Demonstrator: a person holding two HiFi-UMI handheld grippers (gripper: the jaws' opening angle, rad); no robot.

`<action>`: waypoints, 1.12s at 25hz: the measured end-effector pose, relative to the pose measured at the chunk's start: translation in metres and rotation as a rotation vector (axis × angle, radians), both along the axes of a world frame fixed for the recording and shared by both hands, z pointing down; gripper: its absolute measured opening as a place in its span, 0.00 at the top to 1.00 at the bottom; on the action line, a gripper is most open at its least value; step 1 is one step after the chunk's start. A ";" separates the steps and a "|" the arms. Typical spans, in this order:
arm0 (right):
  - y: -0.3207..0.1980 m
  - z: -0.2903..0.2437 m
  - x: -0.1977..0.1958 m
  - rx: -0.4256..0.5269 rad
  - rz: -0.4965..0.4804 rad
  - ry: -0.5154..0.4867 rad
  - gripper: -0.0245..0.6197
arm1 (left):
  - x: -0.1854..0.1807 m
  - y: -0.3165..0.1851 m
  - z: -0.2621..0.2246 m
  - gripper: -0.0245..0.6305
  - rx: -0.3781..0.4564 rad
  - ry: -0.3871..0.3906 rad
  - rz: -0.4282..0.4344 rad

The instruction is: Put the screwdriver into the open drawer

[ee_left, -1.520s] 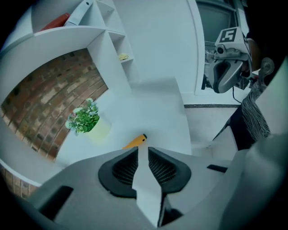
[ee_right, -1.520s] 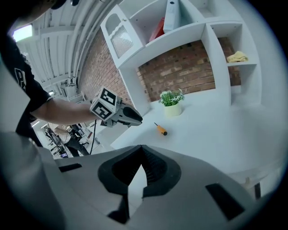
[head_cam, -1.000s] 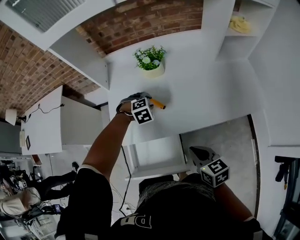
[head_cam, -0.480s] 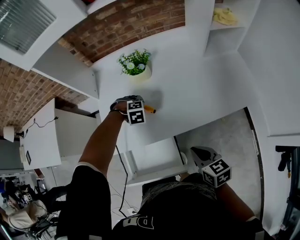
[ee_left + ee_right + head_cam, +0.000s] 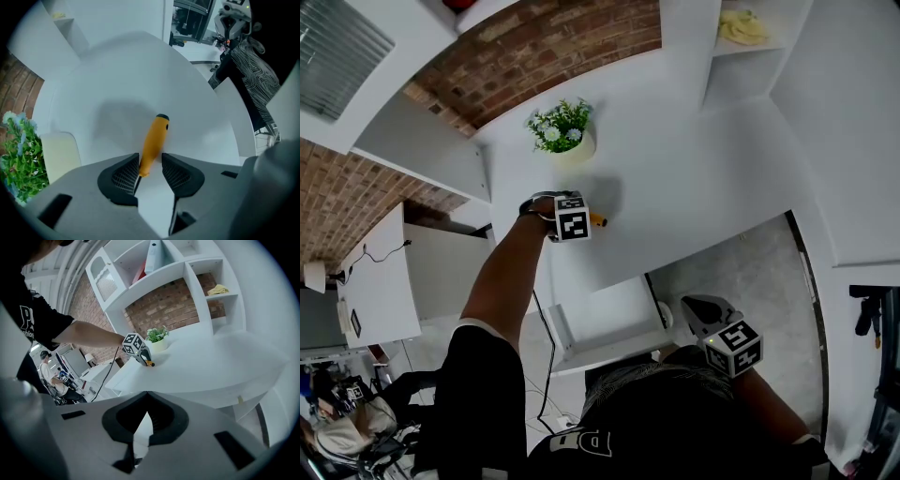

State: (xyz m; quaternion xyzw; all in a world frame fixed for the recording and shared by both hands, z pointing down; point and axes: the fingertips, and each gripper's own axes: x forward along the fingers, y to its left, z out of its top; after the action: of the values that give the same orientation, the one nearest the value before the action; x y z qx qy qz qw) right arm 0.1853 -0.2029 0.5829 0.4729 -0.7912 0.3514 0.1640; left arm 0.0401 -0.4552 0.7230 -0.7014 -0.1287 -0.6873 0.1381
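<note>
White desk (image 5: pixel 703 187), seen from above, with the open drawer (image 5: pixel 619 343) pulled out beneath its near edge and a potted plant (image 5: pixel 562 131) toward the back. The left gripper (image 5: pixel 150 165) points straight down at the desktop. Its jaws have just been opening and now stand wide apart, straddling the screwdriver (image 5: pixel 153 140) where the orange handle meets the shaft, with neither pad pressing on it. The screwdriver lies flat on the desk, just beside the plant pot and well apart from the drawer. The right gripper (image 5: pixel 149 420) hangs near the drawer, jaws together and empty. Likely hazards: a grip this close to the handle's end may let the tool pivot or slip, and the round handle may roll if one pad touches first.
</note>
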 end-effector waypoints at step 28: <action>-0.008 -0.034 -0.040 0.095 -0.106 -0.003 0.95 | -0.048 0.042 -0.098 0.83 0.061 0.232 -0.378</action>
State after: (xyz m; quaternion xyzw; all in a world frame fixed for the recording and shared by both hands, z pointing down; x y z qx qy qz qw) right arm 0.1448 -0.2104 0.5489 0.4369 -0.8313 0.3049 0.1585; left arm -0.0083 -0.4132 0.6246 -0.7829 0.0426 -0.6192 0.0422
